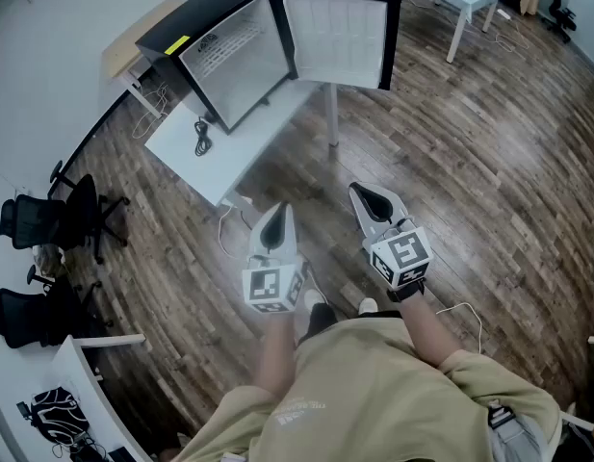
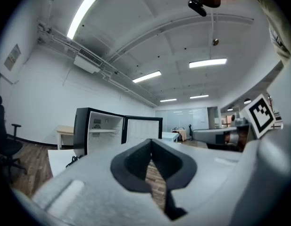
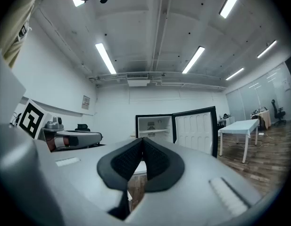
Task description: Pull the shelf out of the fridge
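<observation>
Standing well apart from the open fridge (image 1: 229, 56) on the worktop (image 1: 229, 162), you hold the left gripper (image 1: 277, 218) and right gripper (image 1: 366, 196) pinched closed, empty. The shelf (image 3: 153, 132) sits inside the fridge, so the whole pull remains.

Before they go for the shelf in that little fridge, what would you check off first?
1. Fridge door open: ok, it stands wide open.
2. Shelf in place inside: ok, it shows in the right gripper view.
3. Left gripper empty: ok, jaws together with nothing between them.
4. Right gripper empty: ok, jaws together with nothing between them.
5. Jaws open to take the shelf: not ok, both are shut.
6. Close enough to the fridge: not ok, bare floor lies between the grippers and the table that carries it.
</observation>
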`<state>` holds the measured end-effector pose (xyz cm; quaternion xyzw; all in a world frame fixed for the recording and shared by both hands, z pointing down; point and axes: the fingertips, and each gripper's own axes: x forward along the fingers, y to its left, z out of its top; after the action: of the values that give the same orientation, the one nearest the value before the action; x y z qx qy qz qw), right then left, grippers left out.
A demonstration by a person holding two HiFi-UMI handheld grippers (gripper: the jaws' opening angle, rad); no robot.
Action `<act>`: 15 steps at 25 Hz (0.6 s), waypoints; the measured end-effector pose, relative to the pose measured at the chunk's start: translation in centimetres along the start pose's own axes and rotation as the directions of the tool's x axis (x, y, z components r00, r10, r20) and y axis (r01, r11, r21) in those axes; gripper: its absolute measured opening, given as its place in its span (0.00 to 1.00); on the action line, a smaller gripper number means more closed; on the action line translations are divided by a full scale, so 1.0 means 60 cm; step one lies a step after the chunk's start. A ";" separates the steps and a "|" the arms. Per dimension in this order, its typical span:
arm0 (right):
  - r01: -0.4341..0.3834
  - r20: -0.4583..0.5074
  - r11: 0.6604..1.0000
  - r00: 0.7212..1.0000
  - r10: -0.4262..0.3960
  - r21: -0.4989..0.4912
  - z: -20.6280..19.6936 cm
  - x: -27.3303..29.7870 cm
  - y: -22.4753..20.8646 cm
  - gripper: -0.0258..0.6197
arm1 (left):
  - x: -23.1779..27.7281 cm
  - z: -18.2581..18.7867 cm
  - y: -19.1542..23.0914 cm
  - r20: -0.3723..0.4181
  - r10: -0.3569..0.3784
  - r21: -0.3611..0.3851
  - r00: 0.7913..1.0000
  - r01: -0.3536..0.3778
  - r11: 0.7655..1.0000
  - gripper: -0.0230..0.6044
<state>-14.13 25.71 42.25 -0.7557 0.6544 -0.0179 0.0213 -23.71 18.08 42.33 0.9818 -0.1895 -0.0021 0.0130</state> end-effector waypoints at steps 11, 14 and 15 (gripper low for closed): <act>0.012 0.029 0.980 0.999 -0.018 0.198 -0.030 -0.094 -0.065 0.05 | -0.010 -0.031 -0.095 -0.048 -0.003 -0.019 0.999 0.002 1.000 0.04; 0.027 0.011 0.971 0.999 -0.030 0.237 -0.051 -0.112 -0.082 0.05 | -0.002 -0.050 -0.123 -0.073 -0.030 -0.022 0.997 0.029 0.999 0.04; 0.034 0.003 0.968 0.999 -0.036 0.249 -0.058 -0.116 -0.087 0.05 | 0.002 -0.057 -0.131 -0.084 -0.040 -0.023 0.996 0.038 0.999 0.04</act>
<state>-10.17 33.33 46.00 -0.7584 0.6335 -0.0974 0.1183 -20.63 25.43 45.52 0.9843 -0.1695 0.0369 0.0317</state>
